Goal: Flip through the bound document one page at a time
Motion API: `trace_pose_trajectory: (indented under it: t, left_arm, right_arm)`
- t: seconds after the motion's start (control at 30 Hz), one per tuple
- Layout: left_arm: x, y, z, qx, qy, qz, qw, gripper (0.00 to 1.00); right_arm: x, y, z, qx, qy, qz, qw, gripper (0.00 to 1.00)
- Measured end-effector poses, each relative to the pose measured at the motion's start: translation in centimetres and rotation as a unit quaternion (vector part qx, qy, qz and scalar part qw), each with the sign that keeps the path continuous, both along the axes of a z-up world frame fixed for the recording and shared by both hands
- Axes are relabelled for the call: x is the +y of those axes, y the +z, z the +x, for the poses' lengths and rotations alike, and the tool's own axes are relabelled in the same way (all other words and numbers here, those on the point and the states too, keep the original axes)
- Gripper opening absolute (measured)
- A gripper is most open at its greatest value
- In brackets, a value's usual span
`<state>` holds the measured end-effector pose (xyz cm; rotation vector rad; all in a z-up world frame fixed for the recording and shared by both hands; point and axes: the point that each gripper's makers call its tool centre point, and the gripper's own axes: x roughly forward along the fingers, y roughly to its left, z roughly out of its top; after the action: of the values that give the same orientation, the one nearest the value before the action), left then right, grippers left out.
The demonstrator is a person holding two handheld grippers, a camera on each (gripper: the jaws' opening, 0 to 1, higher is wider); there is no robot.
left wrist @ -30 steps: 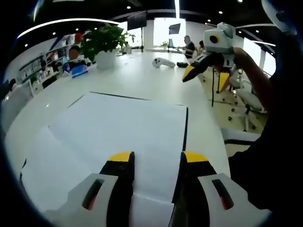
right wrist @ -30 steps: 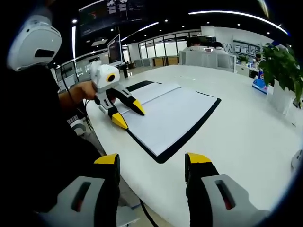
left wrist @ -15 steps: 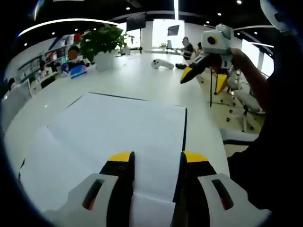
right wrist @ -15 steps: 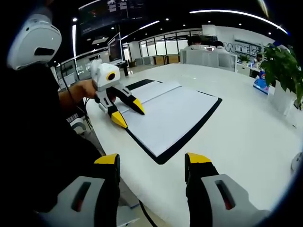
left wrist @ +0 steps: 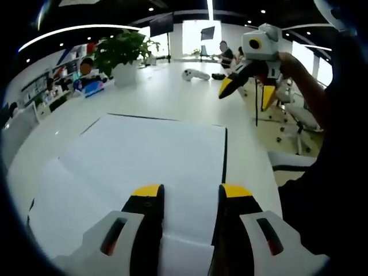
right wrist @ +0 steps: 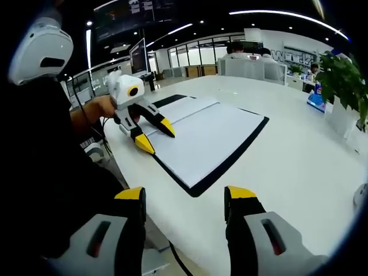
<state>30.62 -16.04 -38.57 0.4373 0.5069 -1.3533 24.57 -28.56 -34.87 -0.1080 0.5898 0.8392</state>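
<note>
Right gripper view, bound document (right wrist: 201, 138) open flat, blank white pages

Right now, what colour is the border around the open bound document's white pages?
Black; the bound document shows its dark cover edge best in the right gripper view.

A large glossy white table (left wrist: 172, 95) fills the middle of the left gripper view. On it lie an open bound document with white pages and black cover (left wrist: 144, 155), a white potted green plant (left wrist: 123, 57) at upper left, and a small white device (left wrist: 195, 74) near the top centre.
</note>
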Motion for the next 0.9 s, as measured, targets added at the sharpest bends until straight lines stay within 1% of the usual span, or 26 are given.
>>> trace_pose_trajectory:
  t: [0.17, 0.43, 0.6, 0.9]
  left_arm:
    - [-0.06, 0.02, -0.44, 0.008, -0.009, -0.002, 0.9999, 0.46]
    - [0.0, 0.04, -0.05, 0.008, 0.0, -0.01, 0.9999, 0.41]
    - [0.04, 0.07, -0.09, 0.008, -0.006, -0.01, 0.9999, 0.41]
    - [0.11, 0.2, -0.02, 0.021, -0.004, -0.023, 0.9995, 0.41]
  right_arm:
    - [-0.08, 0.03, -0.01, -0.001, 0.001, 0.001, 1.0, 0.54]
    - [0.04, -0.14, -0.04, 0.0, 0.004, -0.002, 1.0, 0.54]
    - [-0.18, -0.25, -0.03, 0.002, 0.001, -0.002, 1.0, 0.54]
    - [-0.23, -0.38, 0.12, 0.002, 0.001, -0.003, 1.0, 0.54]
